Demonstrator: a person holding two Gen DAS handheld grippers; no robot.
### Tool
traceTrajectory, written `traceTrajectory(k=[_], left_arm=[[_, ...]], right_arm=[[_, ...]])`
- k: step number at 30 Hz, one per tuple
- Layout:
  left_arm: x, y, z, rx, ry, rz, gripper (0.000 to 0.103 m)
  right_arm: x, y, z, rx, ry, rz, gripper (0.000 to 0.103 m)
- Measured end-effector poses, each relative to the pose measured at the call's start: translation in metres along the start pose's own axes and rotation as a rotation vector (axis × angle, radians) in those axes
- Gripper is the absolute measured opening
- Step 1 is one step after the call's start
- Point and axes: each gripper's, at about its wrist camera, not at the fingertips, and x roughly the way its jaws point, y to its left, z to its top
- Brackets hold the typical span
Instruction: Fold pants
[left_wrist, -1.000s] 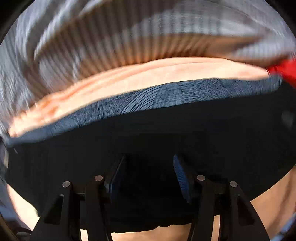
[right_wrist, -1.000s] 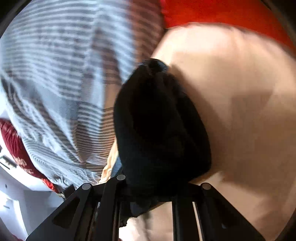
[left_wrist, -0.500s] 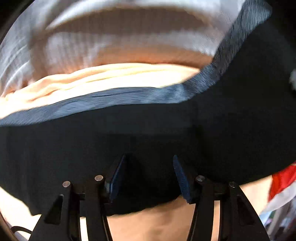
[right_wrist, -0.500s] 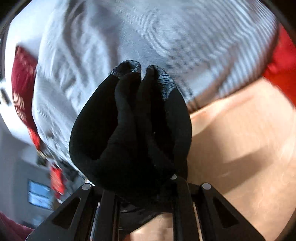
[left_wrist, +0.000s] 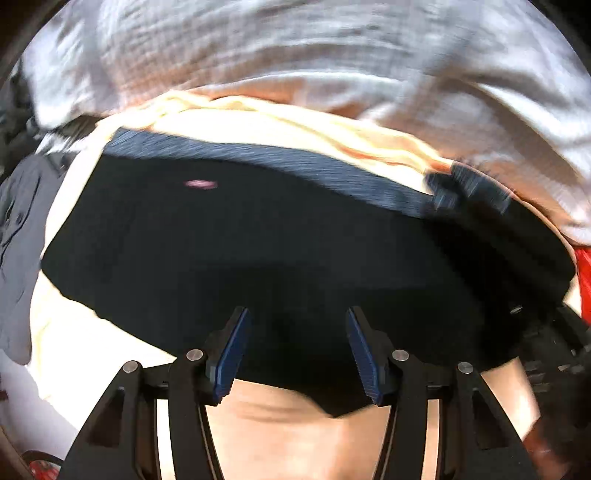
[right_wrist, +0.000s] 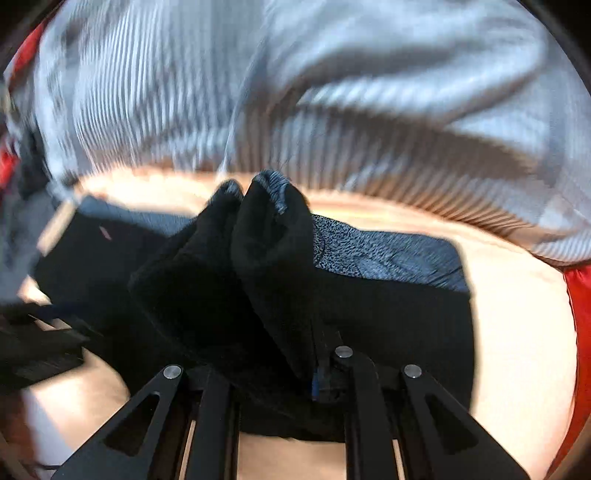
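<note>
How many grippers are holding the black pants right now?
1. The right gripper pinches a bunched fold of the pants, jaws opening; the left gripper hangs open above the spread fabric.

The pants (left_wrist: 258, 240) lie spread across a sheet (left_wrist: 332, 129), waistband (left_wrist: 295, 162) on the far side. Beyond the sheet a striped blanket (left_wrist: 332, 48) is heaped along the far edge. The left tool (left_wrist: 295, 347) hangs over the near edge of the pants; the right tool (right_wrist: 273, 373) sits to its right, a bunched fold of the pants rising between its fingers
</note>
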Motion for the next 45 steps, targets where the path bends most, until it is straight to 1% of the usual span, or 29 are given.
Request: traceTrajectory(k=[1, 2, 3, 4, 5, 6, 7, 10, 11, 13, 14, 15, 18, 21, 22, 23, 25, 26, 27, 28, 29, 30, 33, 37, 40, 41, 43, 44, 45], left_arm=[[0.001, 0.005, -0.001, -0.005, 0.0, 0.006, 0.056], [0.001, 0.006, -0.005, -0.011, 0.001, 0.013, 0.056], [0.006, 0.015, -0.004, -0.018, 0.008, 0.016, 0.06], [0.007, 0.018, -0.007, -0.027, 0.016, 0.016, 0.069], [0.009, 0.026, -0.007, -0.04, 0.015, 0.011, 0.07], [0.009, 0.032, -0.007, -0.05, 0.013, 0.008, 0.07], [0.007, 0.036, -0.007, -0.053, 0.014, 0.003, 0.07], [-0.002, 0.04, -0.001, -0.042, 0.008, -0.011, 0.07], [-0.014, 0.027, -0.004, -0.022, 0.002, -0.02, 0.07], [-0.022, 0.02, -0.003, 0.008, -0.004, -0.049, 0.07], [-0.026, 0.011, -0.001, 0.025, -0.005, -0.078, 0.07], [-0.03, 0.002, -0.001, 0.045, -0.004, -0.113, 0.07], [-0.03, -0.033, 0.001, 0.099, 0.011, -0.208, 0.07], [-0.022, -0.069, 0.001, 0.147, 0.051, -0.278, 0.07], [-0.021, -0.074, -0.002, 0.157, 0.056, -0.28, 0.07], [-0.025, -0.087, -0.005, 0.168, 0.062, -0.274, 0.07], [-0.019, -0.097, -0.006, 0.178, 0.069, -0.275, 0.069], [-0.017, -0.103, -0.006, 0.179, 0.072, -0.288, 0.066], [-0.017, -0.108, -0.006, 0.188, 0.077, -0.301, 0.036], [-0.007, -0.113, -0.003, 0.203, 0.089, -0.283, 0.023], [-0.002, -0.121, -0.004, 0.227, 0.097, -0.238, 0.023], [0.004, -0.126, -0.006, 0.239, 0.098, -0.216, 0.016], [0.023, -0.125, -0.026, 0.259, 0.149, -0.158, 0.015], [0.015, -0.121, -0.037, 0.255, 0.124, -0.143, 0.015], [0.007, -0.123, -0.033, 0.243, 0.114, -0.112, 0.015], [-0.003, -0.119, -0.032, 0.231, 0.097, -0.1, 0.015], [-0.023, -0.112, -0.027, 0.19, 0.049, -0.11, 0.015], [-0.032, -0.112, -0.023, 0.18, 0.027, -0.116, 0.015], [-0.04, -0.115, -0.018, 0.178, 0.002, -0.12, 0.015]], right_arm=[[0.008, 0.016, -0.004, -0.025, 0.017, -0.045, 0.019], [0.015, 0.025, -0.006, -0.047, 0.025, -0.085, 0.024], [0.018, 0.028, -0.013, -0.075, 0.023, -0.129, 0.03], [0.017, 0.035, -0.014, -0.113, 0.012, -0.167, 0.035], [0.013, 0.041, -0.017, -0.14, 0.006, -0.177, 0.048], [0.008, 0.049, -0.017, -0.165, -0.001, -0.168, 0.058], [-0.002, 0.056, -0.022, -0.191, -0.016, -0.142, 0.06], [-0.037, 0.057, -0.032, -0.23, -0.049, -0.043, 0.061], [-0.047, 0.05, -0.037, -0.223, -0.058, -0.015, 0.061], [-0.064, 0.027, -0.046, -0.161, -0.072, 0.028, 0.061], [-0.072, 0.015, -0.049, -0.121, -0.067, 0.023, 0.061], [-0.076, -0.01, -0.051, -0.053, -0.056, 0.013, 0.061], [-0.071, -0.076, -0.052, 0.145, -0.015, -0.001, 0.061], [-0.057, -0.12, -0.053, 0.261, 0.016, -0.003, 0.061], [-0.053, -0.135, -0.054, 0.305, 0.015, 0.024, 0.061], [-0.049, -0.144, -0.054, 0.333, 0.016, 0.044, 0.061], [-0.04, -0.158, -0.056, 0.375, 0.035, 0.076, 0.061], [-0.034, -0.162, -0.057, 0.394, 0.052, 0.098, 0.061], [-0.027, -0.165, -0.058, 0.41, 0.07, 0.115, 0.061], [-0.022, -0.167, -0.061, 0.427, 0.089, 0.136, 0.061], [-0.02, -0.167, -0.065, 0.437, 0.1, 0.148, 0.059], [-0.022, -0.166, -0.07, 0.435, 0.1, 0.149, 0.059], [-0.03, -0.157, -0.079, 0.387, 0.104, 0.149, 0.059], [-0.043, -0.156, -0.082, 0.357, 0.111, 0.183, 0.059], [-0.056, -0.164, -0.077, 0.373, 0.065, 0.194, 0.058], [-0.058, -0.167, -0.072, 0.375, 0.051, 0.192, 0.056], [-0.053, -0.175, -0.059, 0.387, 0.047, 0.219, 0.038], [-0.048, -0.179, -0.052, 0.393, 0.053, 0.23, 0.023], [-0.041, -0.181, -0.044, 0.397, 0.054, 0.24, 0.014]])
